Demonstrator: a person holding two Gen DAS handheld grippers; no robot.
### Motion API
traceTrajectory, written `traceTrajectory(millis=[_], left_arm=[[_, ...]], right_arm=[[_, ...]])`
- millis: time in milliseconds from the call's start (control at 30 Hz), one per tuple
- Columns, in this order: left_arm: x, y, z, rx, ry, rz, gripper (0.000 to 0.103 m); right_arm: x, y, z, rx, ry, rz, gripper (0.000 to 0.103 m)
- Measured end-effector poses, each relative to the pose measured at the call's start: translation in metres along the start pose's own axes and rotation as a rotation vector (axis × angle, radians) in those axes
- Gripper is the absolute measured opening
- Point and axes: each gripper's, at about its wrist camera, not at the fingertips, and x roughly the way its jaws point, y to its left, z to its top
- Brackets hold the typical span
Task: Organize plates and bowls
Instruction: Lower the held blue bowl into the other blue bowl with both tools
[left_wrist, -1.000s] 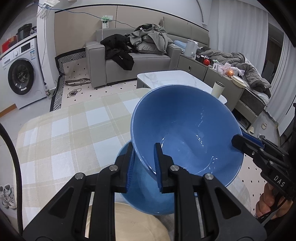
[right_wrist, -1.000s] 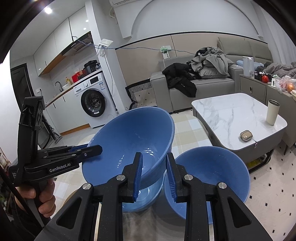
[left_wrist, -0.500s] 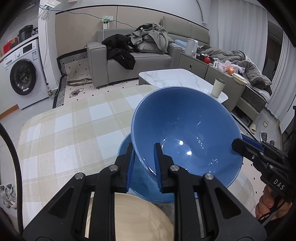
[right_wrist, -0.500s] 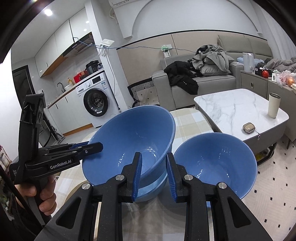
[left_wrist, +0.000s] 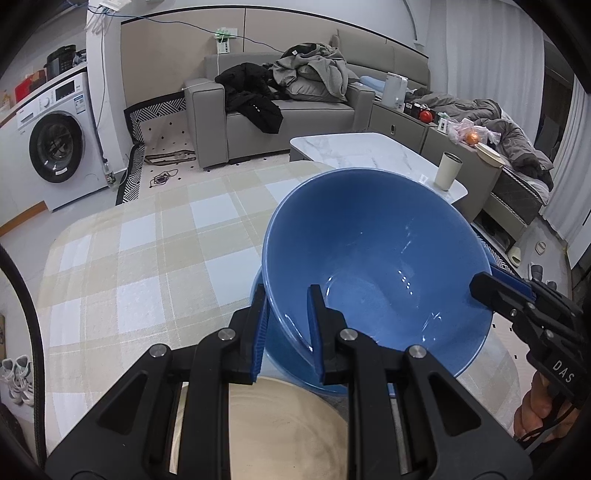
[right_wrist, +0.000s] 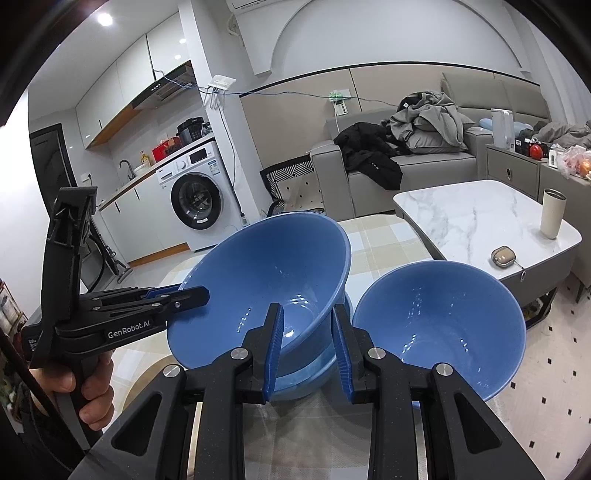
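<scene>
Left gripper (left_wrist: 286, 325): fingers pinch near rim of tilted blue bowl (left_wrist: 373, 258). Bowl sits half inside lower blue bowl (right_wrist: 310, 373), leaning, not flat. Right gripper (right_wrist: 306, 343): fingers pinch rim of second bowl (right_wrist: 439, 317), beside stack.

Black left gripper (left_wrist: 288, 321) with blue-lined fingers (left_wrist: 258, 332), silver screws; right gripper (right_wrist: 306, 347) alike; white "GenRobot.AI" lettering.

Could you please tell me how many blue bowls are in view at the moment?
3. One tilted bowl is pinched at its rim by both claws; a second bowl sits on the table right beneath it; the third bowl stands alone to the right.
</scene>
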Motion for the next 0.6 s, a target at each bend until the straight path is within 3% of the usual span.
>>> traceTrajectory(millis=[600], left_arm=[[0.046, 0.02, -0.014, 0.011, 0.038, 0.061, 0.016]], right_arm=[[0.039, 0.004, -0.014, -0.032, 0.075, -0.029, 0.027]])
